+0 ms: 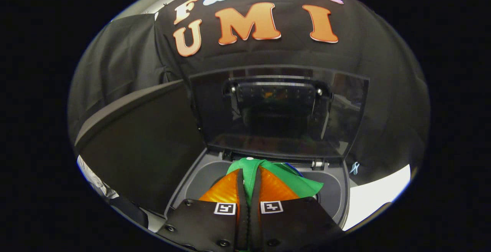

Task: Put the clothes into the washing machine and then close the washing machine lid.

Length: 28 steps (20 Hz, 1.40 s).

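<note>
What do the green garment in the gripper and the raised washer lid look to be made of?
Green garment: soft woven or knit fabric, matte; it folds and drapes where the gripper is shut on it, above the washing machine opening.
Lid: probably tinted glass or glossy plastic in a darker frame; it looks smoky and carries reflections. Which of the two, I cannot tell.

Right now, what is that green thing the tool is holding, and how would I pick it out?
Find the washing machine with its dark lid standing open against the booth wall. Over its opening the tool is shut on a green cloth, which spills ahead of the fingers. It is the one bright green piece there.
</note>
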Motion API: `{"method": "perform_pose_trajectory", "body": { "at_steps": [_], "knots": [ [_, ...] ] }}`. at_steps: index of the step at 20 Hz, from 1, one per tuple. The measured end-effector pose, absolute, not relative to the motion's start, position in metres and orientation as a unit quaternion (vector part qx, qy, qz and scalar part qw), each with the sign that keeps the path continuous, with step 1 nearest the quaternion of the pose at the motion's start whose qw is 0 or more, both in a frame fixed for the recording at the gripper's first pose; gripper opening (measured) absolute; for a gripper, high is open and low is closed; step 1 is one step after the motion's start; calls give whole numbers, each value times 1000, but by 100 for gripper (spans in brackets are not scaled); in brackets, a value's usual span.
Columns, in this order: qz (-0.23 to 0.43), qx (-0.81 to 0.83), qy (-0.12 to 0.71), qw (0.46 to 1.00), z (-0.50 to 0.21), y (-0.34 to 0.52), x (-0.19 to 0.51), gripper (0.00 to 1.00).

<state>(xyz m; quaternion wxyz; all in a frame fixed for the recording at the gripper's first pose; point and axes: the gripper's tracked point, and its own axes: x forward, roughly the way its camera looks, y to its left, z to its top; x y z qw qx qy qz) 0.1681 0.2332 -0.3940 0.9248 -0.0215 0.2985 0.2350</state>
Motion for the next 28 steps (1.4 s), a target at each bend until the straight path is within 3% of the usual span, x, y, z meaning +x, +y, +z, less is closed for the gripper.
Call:
{"method": "perform_pose_trajectory", "body": {
  "at_steps": [11, 17, 19, 28],
  "knots": [
    [160, -2, 419, 894, -509, 229, 178, 10],
    [122, 5, 444, 888, -529, 222, 180, 11],
    [124, 6, 447, 886, -528, 221, 178, 18],
    [111, 9, 433, 895, -518, 211, 171, 85]
  ]
}}
